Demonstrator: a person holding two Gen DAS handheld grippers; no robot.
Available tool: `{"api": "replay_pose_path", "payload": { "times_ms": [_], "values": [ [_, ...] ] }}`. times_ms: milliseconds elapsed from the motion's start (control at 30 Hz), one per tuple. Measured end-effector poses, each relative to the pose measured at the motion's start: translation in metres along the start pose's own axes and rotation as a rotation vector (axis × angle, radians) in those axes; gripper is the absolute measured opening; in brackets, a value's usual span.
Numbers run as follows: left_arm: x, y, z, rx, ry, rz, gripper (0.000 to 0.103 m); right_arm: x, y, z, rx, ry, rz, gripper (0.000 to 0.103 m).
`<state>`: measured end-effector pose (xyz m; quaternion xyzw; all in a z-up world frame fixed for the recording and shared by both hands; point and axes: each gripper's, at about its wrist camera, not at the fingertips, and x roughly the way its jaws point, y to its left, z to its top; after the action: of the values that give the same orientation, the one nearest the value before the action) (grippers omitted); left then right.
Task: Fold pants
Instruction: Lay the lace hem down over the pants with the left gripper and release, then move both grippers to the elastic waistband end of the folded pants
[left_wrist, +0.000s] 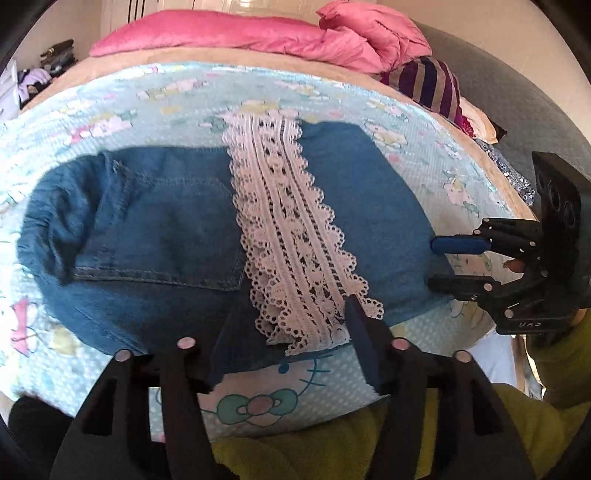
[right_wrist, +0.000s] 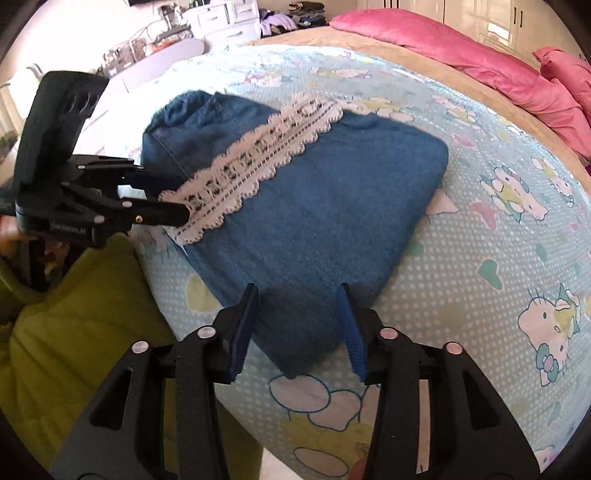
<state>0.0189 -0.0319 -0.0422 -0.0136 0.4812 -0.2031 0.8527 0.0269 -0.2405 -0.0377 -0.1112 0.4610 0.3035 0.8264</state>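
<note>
Denim pants (left_wrist: 166, 221) lie folded into a compact block on a light-blue cartoon-print blanket (left_wrist: 258, 398) spread over the bed. White lace trim (left_wrist: 291, 236) runs across the folded stack from the far edge to the near edge, on top of the denim.

Left gripper (left_wrist: 291, 332): jaws spread wide, holding nothing; the near end of the lace and the denim edge sit between its fingers. In the right wrist view the same gripper (right_wrist: 177, 203) appears at the lace end, fingertips just at the trim; contact cannot be confirmed.

Right gripper (right_wrist: 295, 317): jaws apart, empty, straddling the near corner of the pants (right_wrist: 314, 221). In the left wrist view it (left_wrist: 439, 262) sits at the right edge of the fold, fingers parted.

Surroundings: pink bedding (left_wrist: 236, 33) bunched along the far side of the bed, a striped cloth (left_wrist: 432, 85) near it at the right. Yellow-green fabric (right_wrist: 74, 350) fills the near foreground. Cluttered furniture (right_wrist: 207, 22) stands beyond the bed.
</note>
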Motion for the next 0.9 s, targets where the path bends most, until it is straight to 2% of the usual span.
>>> {"api": "replay_pose_path", "payload": {
  "times_ms": [167,233,367,467,633,900],
  "values": [
    [-0.011,-0.006,0.003,0.012,-0.025,0.019,0.061,-0.014,0.001,0.006,0.008,-0.045,-0.005,0.057],
    [-0.015,-0.006,0.003,0.010,-0.033,0.025,0.078,-0.017,0.002,0.008,0.010,-0.058,-0.010,0.061],
    [-0.025,-0.004,0.003,0.005,-0.056,0.032,0.079,-0.022,0.001,0.012,0.018,-0.079,-0.020,0.070],
    [-0.030,-0.004,0.002,0.000,-0.068,0.040,0.088,-0.024,0.002,0.015,0.026,-0.090,-0.033,0.076],
    [-0.038,-0.003,0.003,-0.001,-0.087,0.067,0.096,-0.031,0.004,0.021,0.022,-0.118,-0.051,0.083],
    [-0.055,0.011,0.004,-0.042,-0.120,0.125,0.098,-0.039,0.011,0.040,0.010,-0.164,-0.053,0.091]
  ]
}}
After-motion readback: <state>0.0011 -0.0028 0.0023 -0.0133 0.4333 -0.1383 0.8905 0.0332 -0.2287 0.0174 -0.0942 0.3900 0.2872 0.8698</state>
